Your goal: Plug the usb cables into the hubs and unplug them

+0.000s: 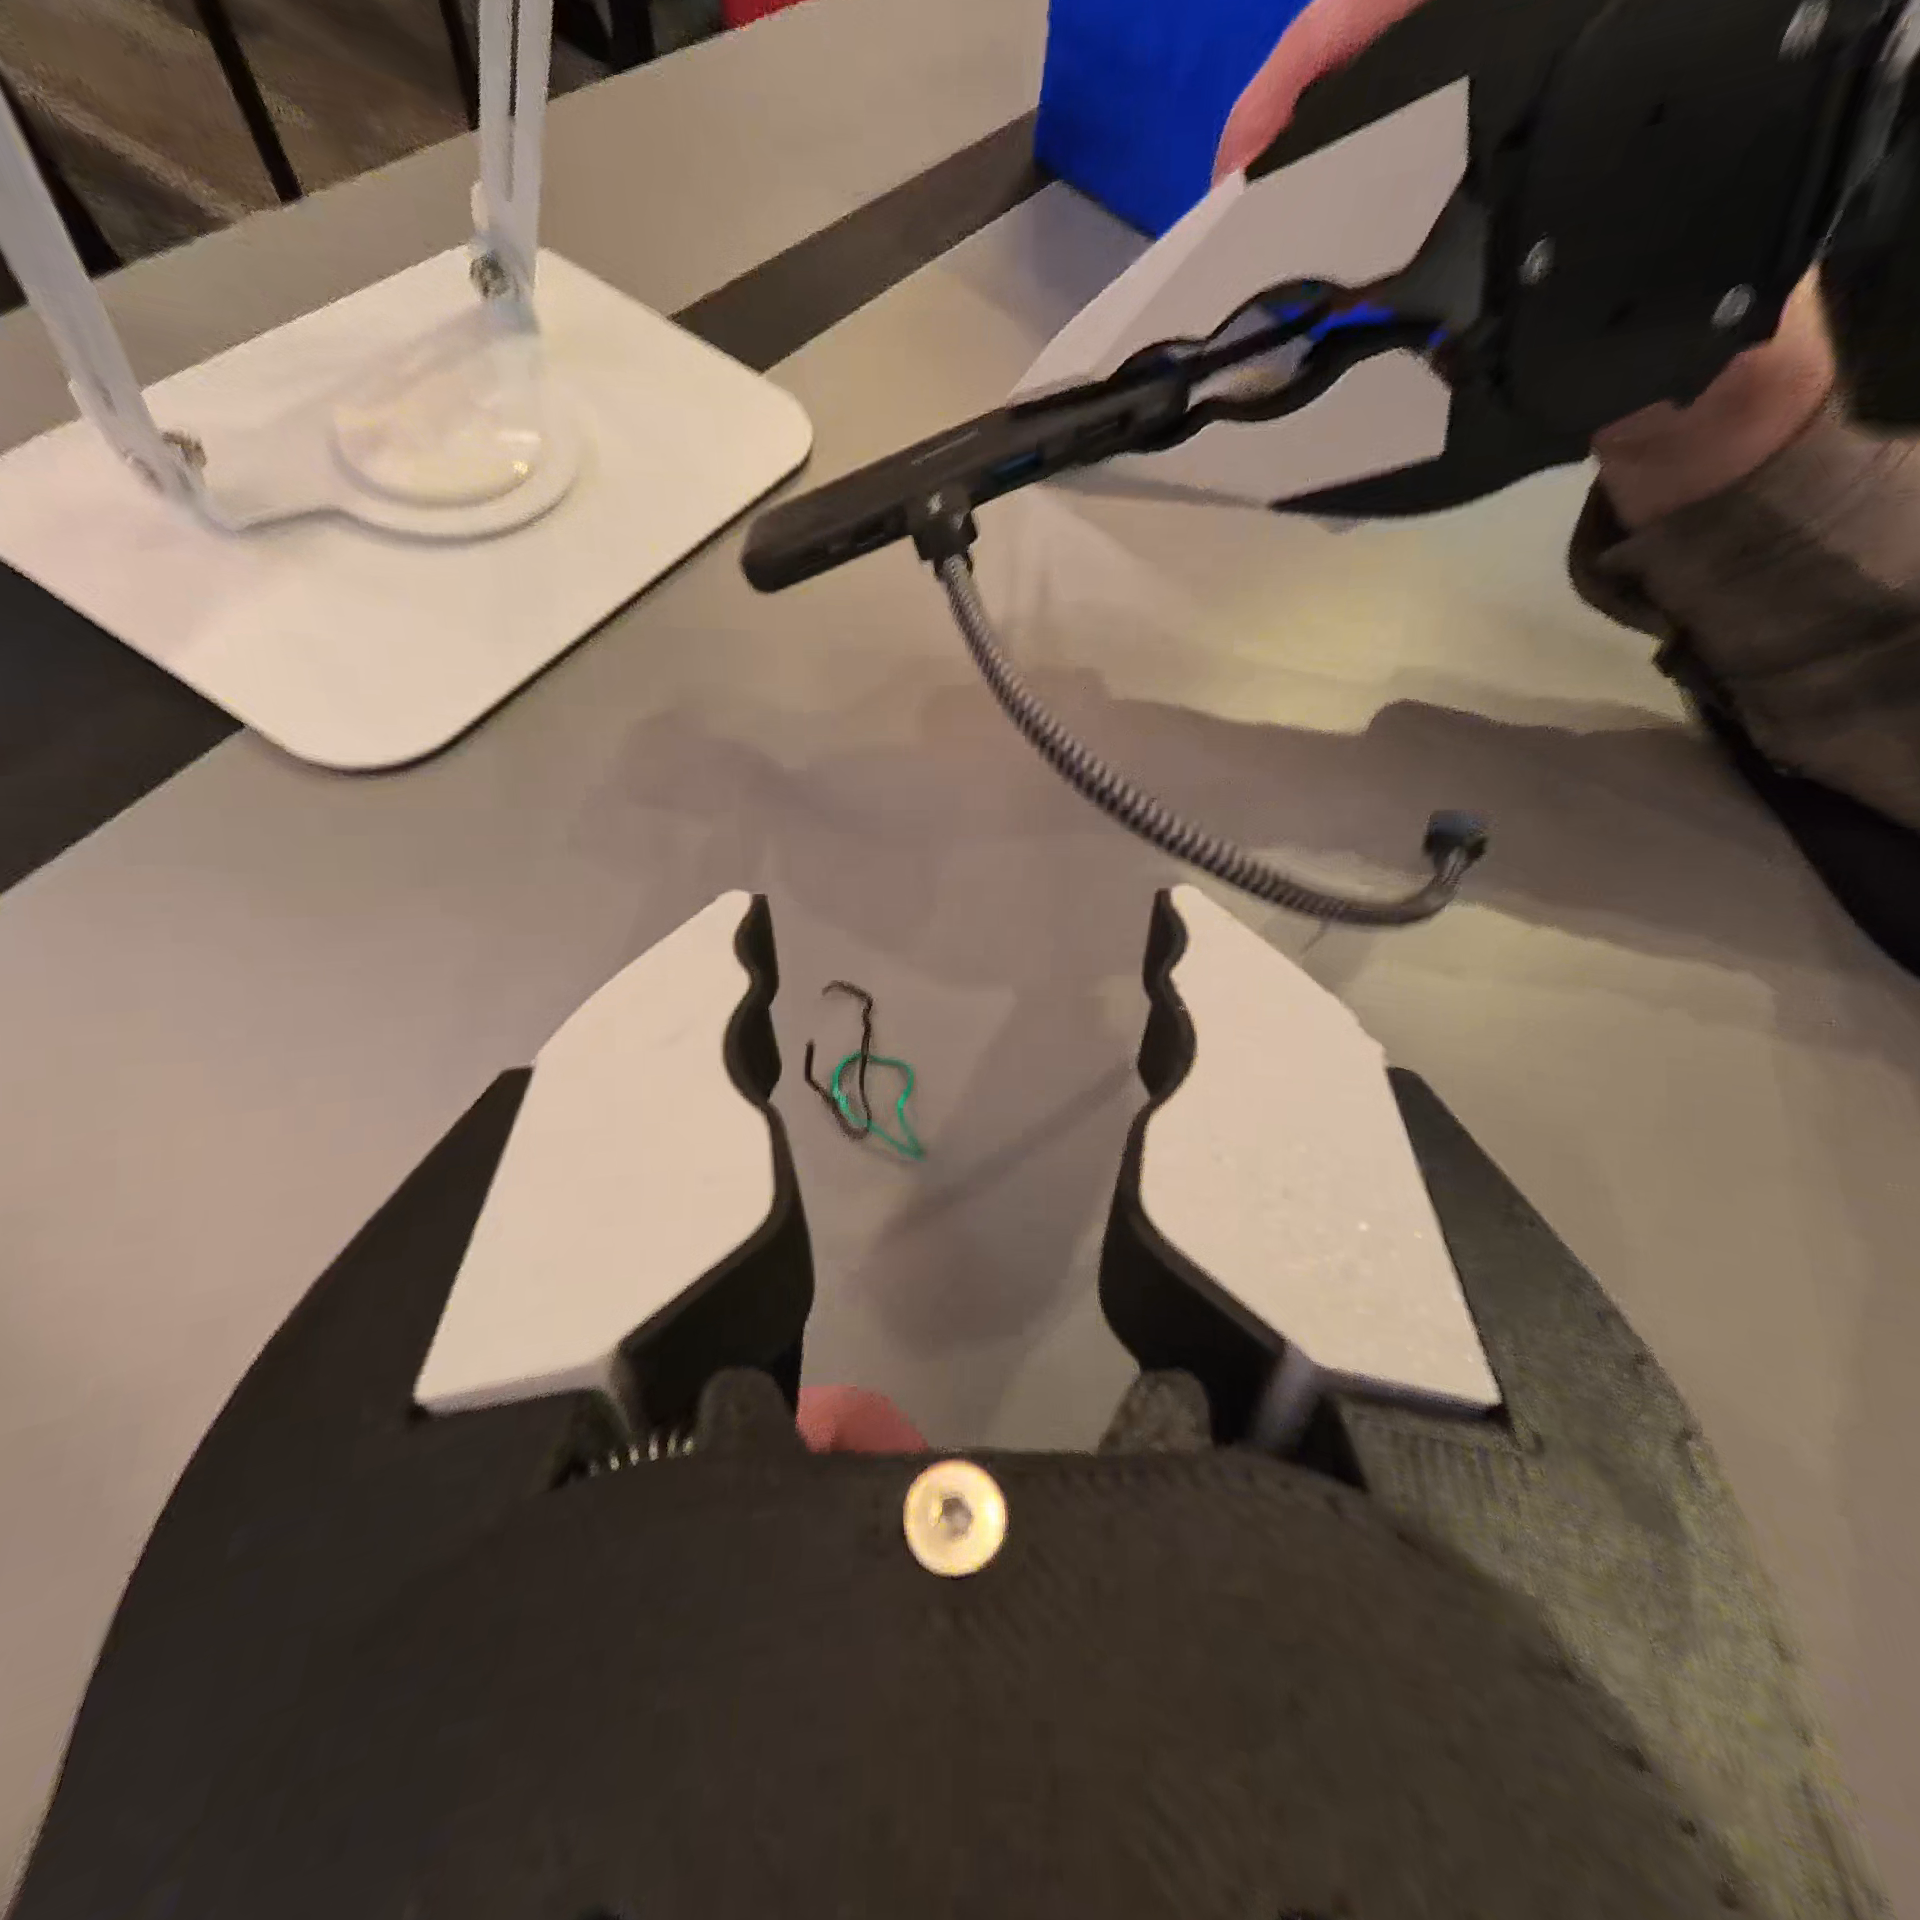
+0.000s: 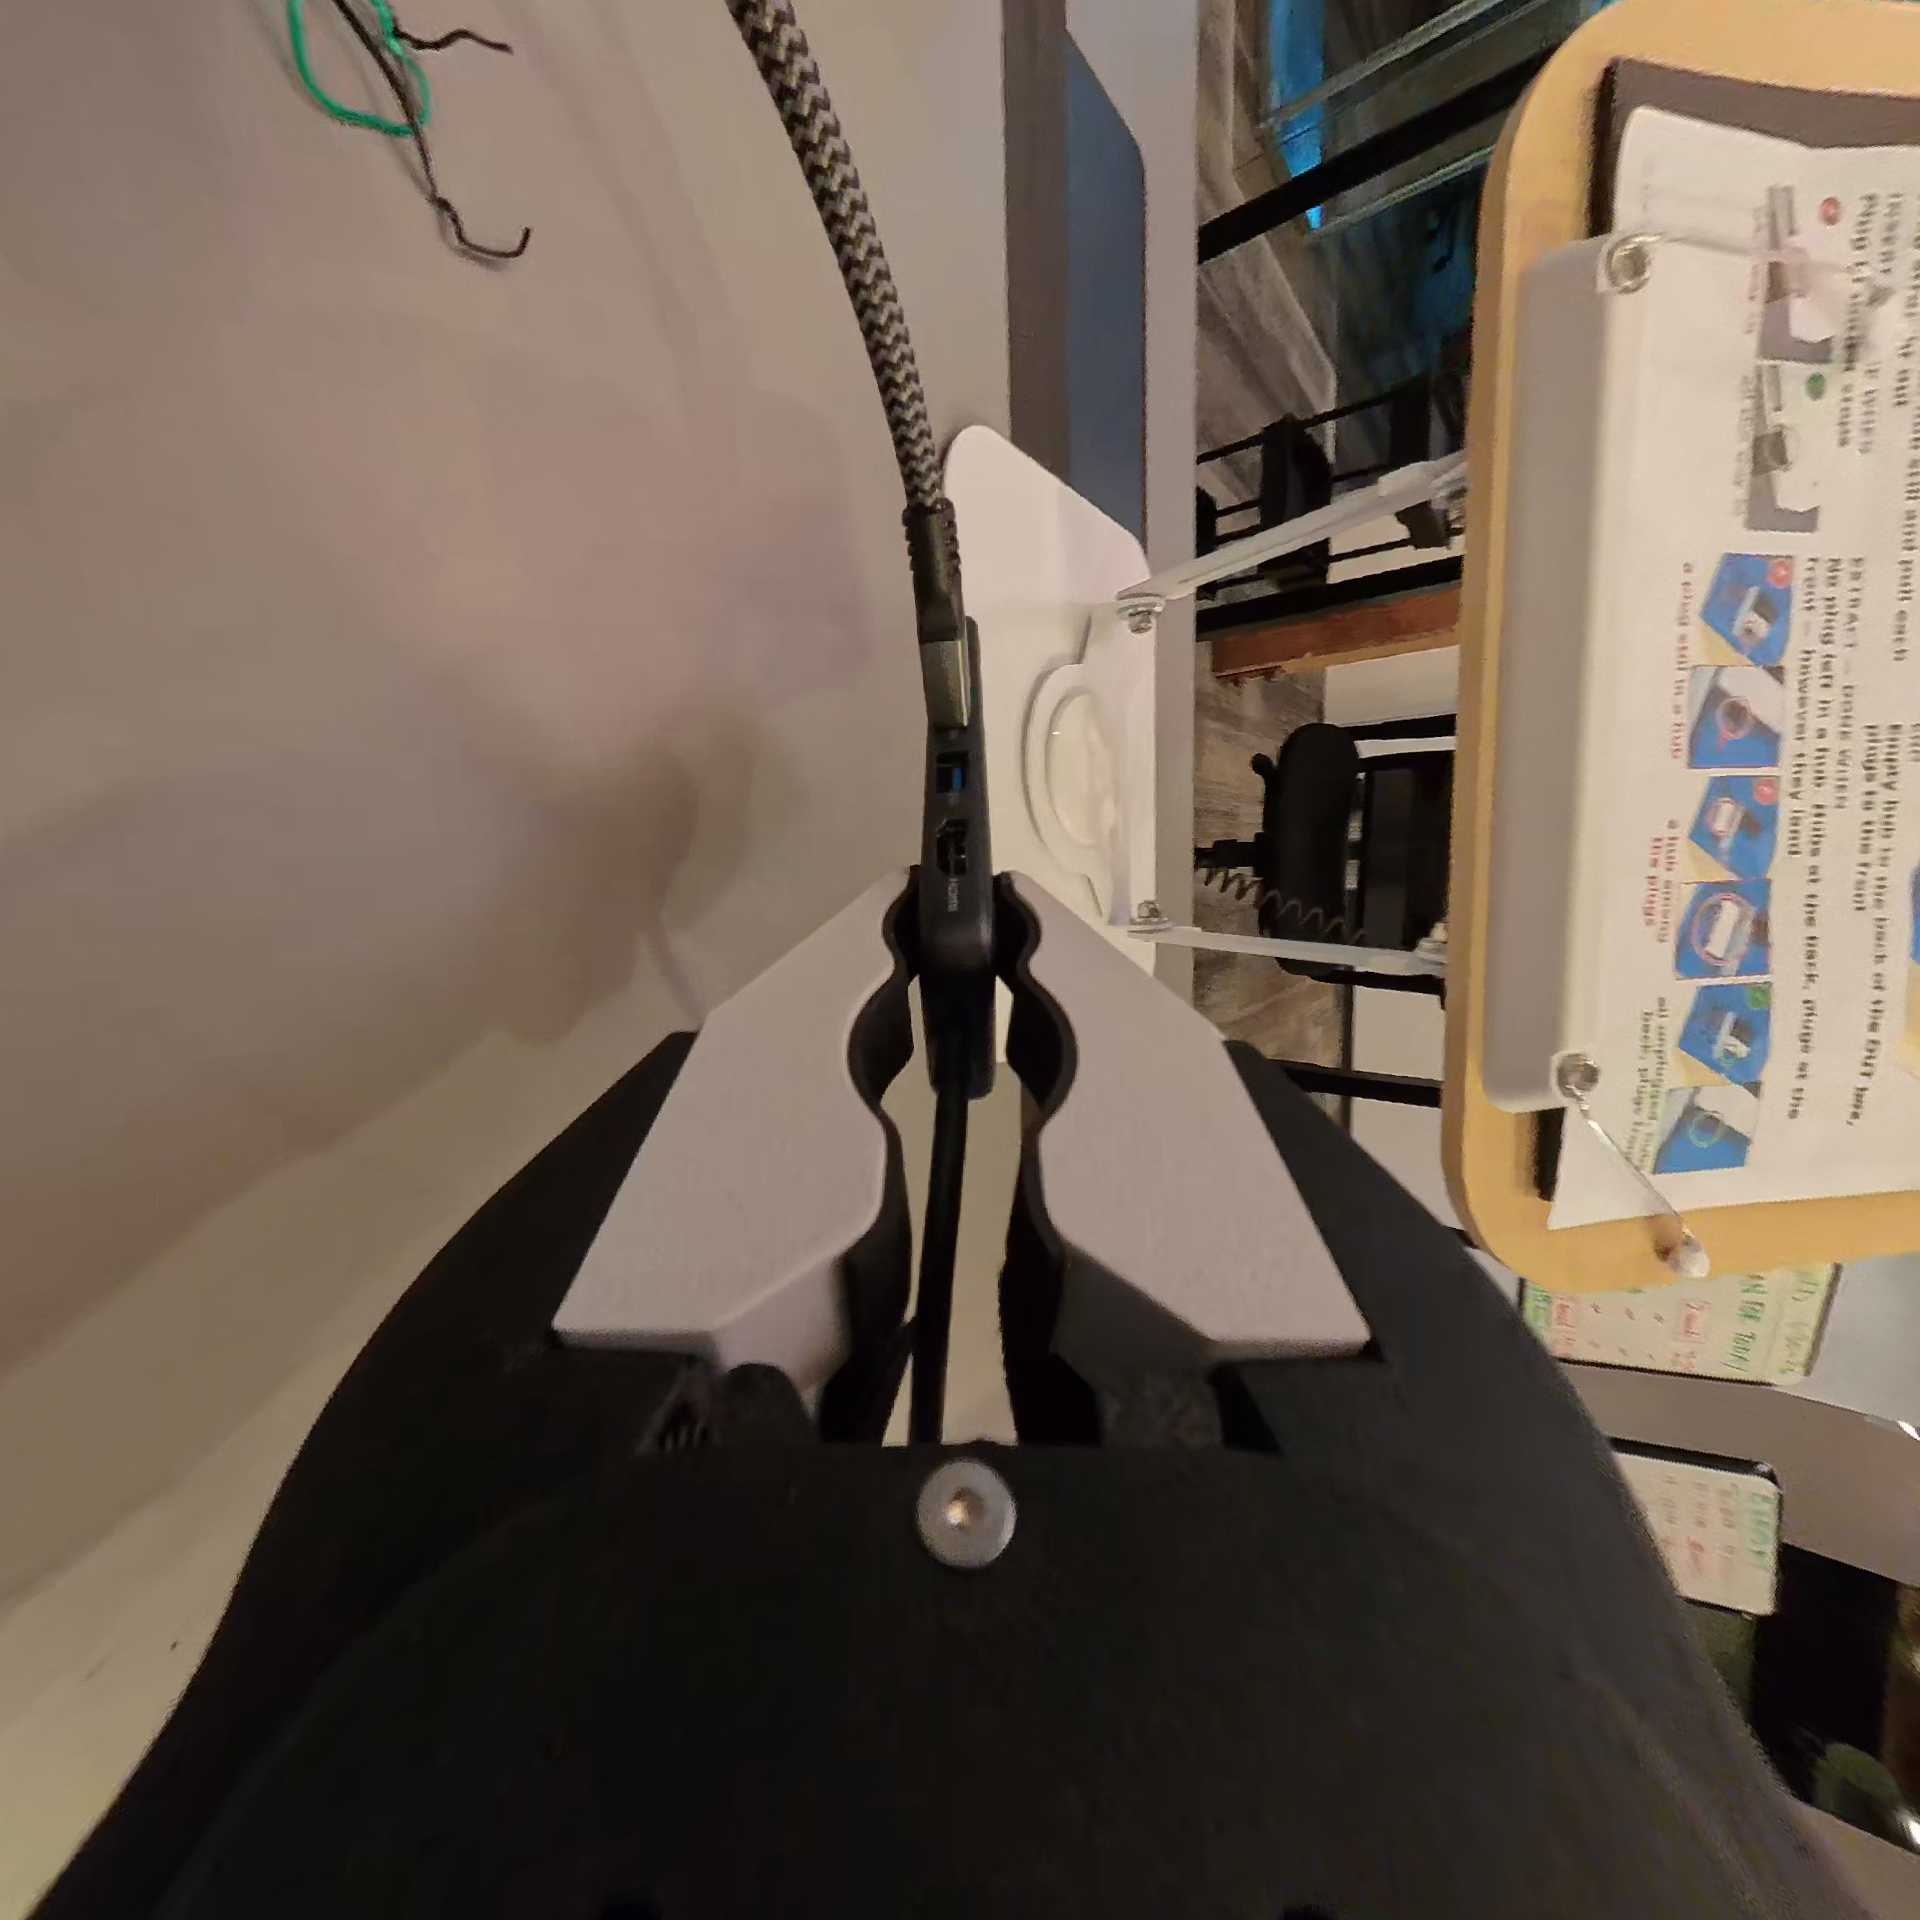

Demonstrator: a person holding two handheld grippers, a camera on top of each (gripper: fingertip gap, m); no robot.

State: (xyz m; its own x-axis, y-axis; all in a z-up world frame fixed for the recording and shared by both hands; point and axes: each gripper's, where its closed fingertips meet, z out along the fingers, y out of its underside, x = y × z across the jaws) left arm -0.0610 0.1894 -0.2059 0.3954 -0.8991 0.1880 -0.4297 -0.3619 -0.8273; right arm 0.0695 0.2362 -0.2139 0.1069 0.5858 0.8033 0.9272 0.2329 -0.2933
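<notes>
A black USB hub [image 1: 904,488] is held above the grey table by my right gripper [image 1: 1195,390], which is shut on its rear end. In the right wrist view the hub [image 2: 951,831] stands edge-on between the closed fingers of my right gripper [image 2: 951,914]. A braided grey cable [image 1: 1101,769] is plugged into the hub's side and curves down to the table, its free plug [image 1: 1455,836] lying at the right. The same cable [image 2: 883,312] runs upward in the right wrist view. My left gripper [image 1: 956,935] is open and empty, low over the table, short of the cable.
A white stand base [image 1: 416,540] with slanted legs sits at the left on the grey table [image 1: 312,987]. Thin black and green wire scraps [image 1: 868,1075] lie between my left fingers. A blue box [image 1: 1132,104] stands at the back. A clipboard with an instruction sheet [image 2: 1714,675] hangs on the stand.
</notes>
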